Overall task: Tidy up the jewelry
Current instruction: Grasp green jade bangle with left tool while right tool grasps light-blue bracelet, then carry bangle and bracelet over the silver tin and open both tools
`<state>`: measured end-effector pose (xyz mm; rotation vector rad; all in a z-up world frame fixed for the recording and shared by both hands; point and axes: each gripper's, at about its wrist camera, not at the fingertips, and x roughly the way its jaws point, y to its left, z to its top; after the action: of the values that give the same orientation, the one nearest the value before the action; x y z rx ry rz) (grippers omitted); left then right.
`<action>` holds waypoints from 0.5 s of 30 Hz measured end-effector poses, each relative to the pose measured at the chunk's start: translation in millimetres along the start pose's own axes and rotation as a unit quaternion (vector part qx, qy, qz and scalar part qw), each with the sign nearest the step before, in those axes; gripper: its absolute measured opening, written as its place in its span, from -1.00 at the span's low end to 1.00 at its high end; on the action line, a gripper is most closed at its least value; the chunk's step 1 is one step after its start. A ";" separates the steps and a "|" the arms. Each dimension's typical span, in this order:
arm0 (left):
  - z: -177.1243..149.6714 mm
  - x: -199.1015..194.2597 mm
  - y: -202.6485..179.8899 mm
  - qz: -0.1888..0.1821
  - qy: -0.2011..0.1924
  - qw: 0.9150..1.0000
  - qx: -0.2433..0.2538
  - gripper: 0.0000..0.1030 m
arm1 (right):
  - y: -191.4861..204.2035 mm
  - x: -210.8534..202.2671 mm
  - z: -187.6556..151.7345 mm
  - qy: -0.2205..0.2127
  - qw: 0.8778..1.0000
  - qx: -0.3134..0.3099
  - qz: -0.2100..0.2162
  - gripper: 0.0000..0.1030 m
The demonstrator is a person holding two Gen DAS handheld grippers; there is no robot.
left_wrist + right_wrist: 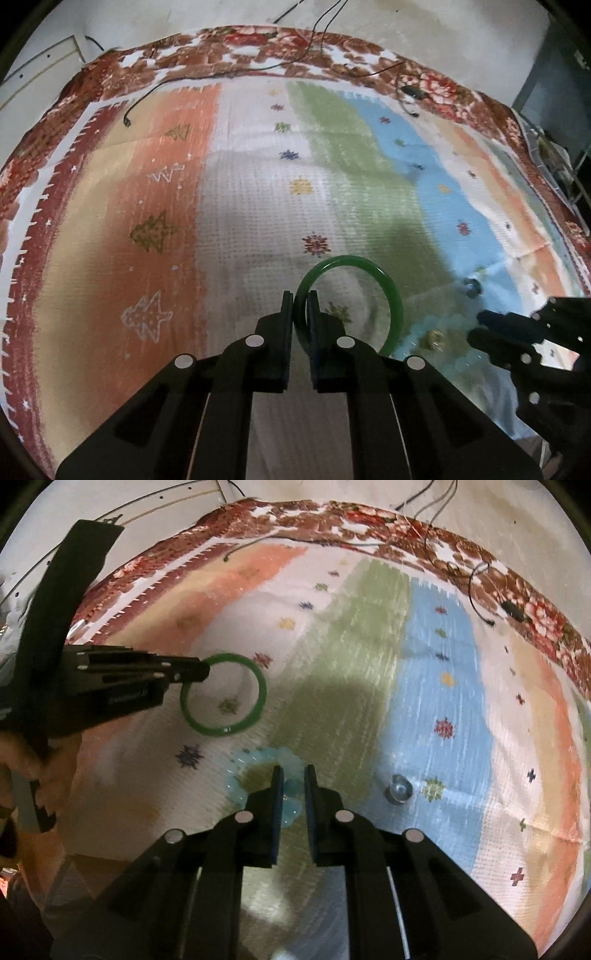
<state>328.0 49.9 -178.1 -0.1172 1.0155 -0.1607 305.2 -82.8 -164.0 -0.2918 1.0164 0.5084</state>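
A green bangle (388, 288) is pinched by its rim in my left gripper (301, 299), held over the patterned cloth; it also shows in the right wrist view (258, 679), with the left gripper (201, 670) on its left rim. My right gripper (293, 775) is shut on a pale blue beaded bracelet (240, 764) that lies on the cloth. The right gripper (484, 325) shows at the right edge of the left wrist view. A small silver ring (398, 788) lies on the blue stripe to the right; it also shows in the left wrist view (471, 286).
A striped, star-patterned cloth (258, 184) covers the surface, over a red floral blanket (258, 40). Black cables (147, 96) and a small black device (413, 92) lie near the far edge. A dark cabinet (546, 85) stands at far right.
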 end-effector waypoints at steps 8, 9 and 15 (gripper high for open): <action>-2.9 -31.5 -2.2 0.005 -0.013 1.000 0.006 -0.87 | 18.1 -24.0 6.3 -0.011 1.000 -0.008 -0.010 -0.76; -3.3 -36.1 -2.1 0.005 -0.015 1.000 0.007 -0.87 | 18.6 -26.3 6.7 -0.011 1.000 -0.008 -0.011 -0.76; -6.5 -63.8 -6.5 0.005 -0.025 1.000 0.016 -0.87 | 27.8 -49.2 6.0 -0.021 1.000 -0.008 -0.015 -0.76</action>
<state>289.0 55.4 -127.1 -0.0874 0.9635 -0.1640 273.9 -69.7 -118.4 -0.3099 0.9663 0.4934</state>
